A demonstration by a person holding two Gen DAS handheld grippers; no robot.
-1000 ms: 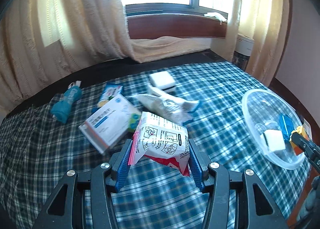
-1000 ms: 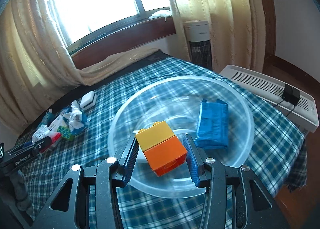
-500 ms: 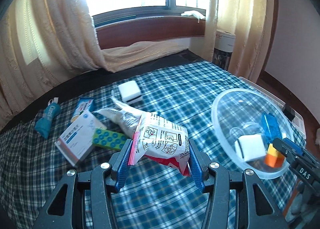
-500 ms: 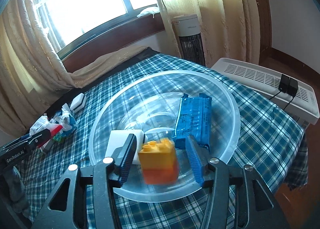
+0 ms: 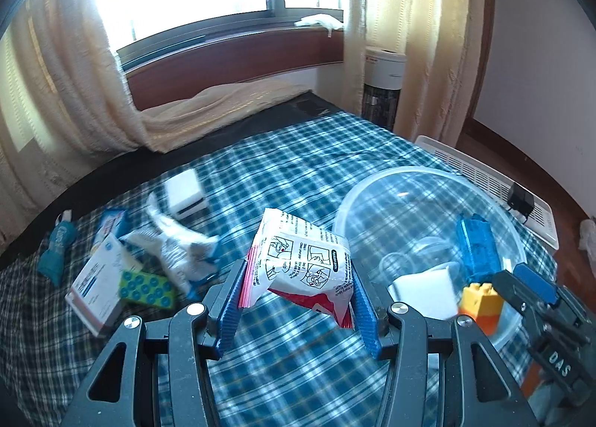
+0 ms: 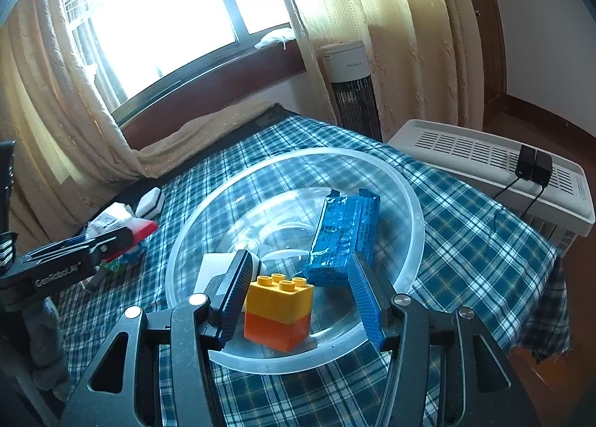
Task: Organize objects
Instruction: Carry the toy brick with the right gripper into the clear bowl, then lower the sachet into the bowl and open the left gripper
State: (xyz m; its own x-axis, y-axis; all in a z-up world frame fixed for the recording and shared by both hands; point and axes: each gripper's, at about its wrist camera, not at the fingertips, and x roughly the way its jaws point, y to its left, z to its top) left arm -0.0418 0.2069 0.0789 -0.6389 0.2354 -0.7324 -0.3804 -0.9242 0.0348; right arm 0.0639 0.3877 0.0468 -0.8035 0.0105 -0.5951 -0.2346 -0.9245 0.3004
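A white printed packet [image 5: 303, 270] is seen clamped in the left tongs [image 5: 298, 300] above the bed [image 5: 283, 181]; the right tongs [image 6: 298, 300] are spread around, not gripping, a yellow-orange block [image 6: 278, 311] resting in the clear bowl [image 6: 409, 196] near the bed's right edge

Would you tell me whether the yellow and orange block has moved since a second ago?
Yes. The yellow and orange block has dropped out of the right gripper, whose jaws stand apart, and now sits upright inside the clear bowl near its front rim.
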